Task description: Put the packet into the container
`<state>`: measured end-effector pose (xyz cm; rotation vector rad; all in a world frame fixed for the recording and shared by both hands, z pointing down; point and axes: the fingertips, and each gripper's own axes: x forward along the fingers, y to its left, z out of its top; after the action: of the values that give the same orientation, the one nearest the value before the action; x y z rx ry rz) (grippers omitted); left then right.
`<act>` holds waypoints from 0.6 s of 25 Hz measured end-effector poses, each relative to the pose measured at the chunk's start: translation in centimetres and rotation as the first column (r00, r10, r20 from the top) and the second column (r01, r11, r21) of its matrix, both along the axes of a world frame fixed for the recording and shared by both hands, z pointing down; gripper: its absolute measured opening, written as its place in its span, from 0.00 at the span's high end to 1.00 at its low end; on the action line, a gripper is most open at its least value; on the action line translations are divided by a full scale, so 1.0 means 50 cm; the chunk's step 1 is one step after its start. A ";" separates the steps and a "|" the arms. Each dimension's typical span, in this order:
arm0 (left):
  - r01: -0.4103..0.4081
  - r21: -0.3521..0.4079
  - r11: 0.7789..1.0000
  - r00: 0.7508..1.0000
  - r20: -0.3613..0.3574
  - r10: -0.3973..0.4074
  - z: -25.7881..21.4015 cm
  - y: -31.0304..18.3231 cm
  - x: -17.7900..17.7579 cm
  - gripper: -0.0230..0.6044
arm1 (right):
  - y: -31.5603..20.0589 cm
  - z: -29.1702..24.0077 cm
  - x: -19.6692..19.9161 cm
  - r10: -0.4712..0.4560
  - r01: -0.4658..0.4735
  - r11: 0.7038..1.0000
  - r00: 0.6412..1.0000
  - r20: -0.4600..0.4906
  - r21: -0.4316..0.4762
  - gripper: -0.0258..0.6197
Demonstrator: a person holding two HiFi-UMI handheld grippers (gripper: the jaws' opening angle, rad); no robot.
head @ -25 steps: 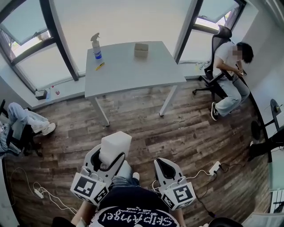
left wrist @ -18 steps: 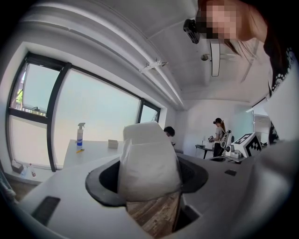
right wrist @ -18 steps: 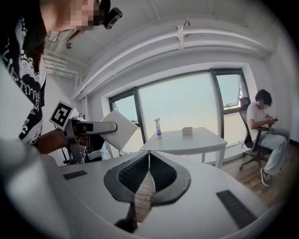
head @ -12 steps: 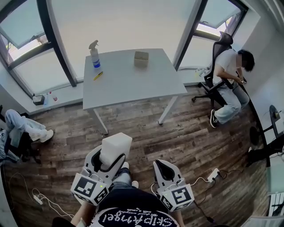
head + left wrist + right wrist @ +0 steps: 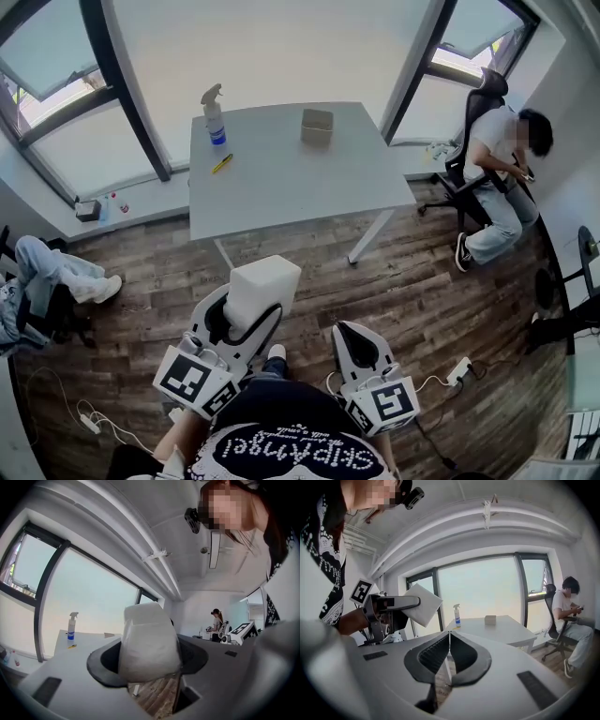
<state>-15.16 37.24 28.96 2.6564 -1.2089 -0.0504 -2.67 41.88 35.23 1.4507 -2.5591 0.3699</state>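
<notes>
Packet (image 5: 264, 289) clamped in left hand-held gripper (image 5: 248, 309), above floor (image 5: 403, 272), well apart from container (image 5: 317, 126) on surface (image 5: 281, 187). Versus 0.5 s ago: packet further forward, surface shifted right in head view. Right hand-held gripper (image 5: 352, 331): jaws together, empty.

This looks like an office or a plain workroom. Tall windows (image 5: 66, 150) in dark frames fill the top of the head view, and wood-look planks cover the floor (image 5: 403, 272). A grey tabletop (image 5: 281, 183) on white legs stands at upper centre, carrying a spray bottle (image 5: 215, 117), a yellow pen (image 5: 222, 164) and a small container (image 5: 317, 127). At the right edge a person (image 5: 506, 178) sits in a black office chair (image 5: 483, 84). Another seated person's legs (image 5: 56, 272) show at the left edge. A power strip (image 5: 458, 371) lies on the floor at lower right.
</notes>
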 end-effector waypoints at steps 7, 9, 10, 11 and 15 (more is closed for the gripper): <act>-0.031 0.010 0.999 0.999 0.013 0.030 0.006 -0.050 -0.023 0.54 | -0.047 0.009 -0.030 0.030 -0.030 0.999 1.000 0.010 -0.011 0.94; -0.048 0.017 0.999 0.998 0.035 0.047 0.009 -0.060 -0.022 0.54 | -0.052 0.015 -0.038 0.023 -0.023 1.000 1.000 0.005 -0.020 0.94; -0.054 0.018 0.998 0.998 0.038 0.053 0.010 -0.066 -0.022 0.54 | -0.056 0.019 -0.041 0.020 -0.019 0.999 1.000 0.001 -0.027 0.94; -0.056 0.018 0.998 0.998 0.037 0.056 0.011 -0.073 -0.023 0.54 | -0.060 0.022 -0.042 0.018 -0.018 0.999 1.000 -0.001 -0.034 0.94; -0.044 0.013 0.999 0.999 0.032 0.044 0.015 -0.091 -0.028 0.54 | -0.080 0.027 -0.039 0.023 -0.023 0.999 1.000 0.000 -0.046 0.94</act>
<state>-16.56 32.68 29.72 2.7041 -1.1631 -0.0094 -4.61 37.90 36.60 1.4652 -2.5195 0.4298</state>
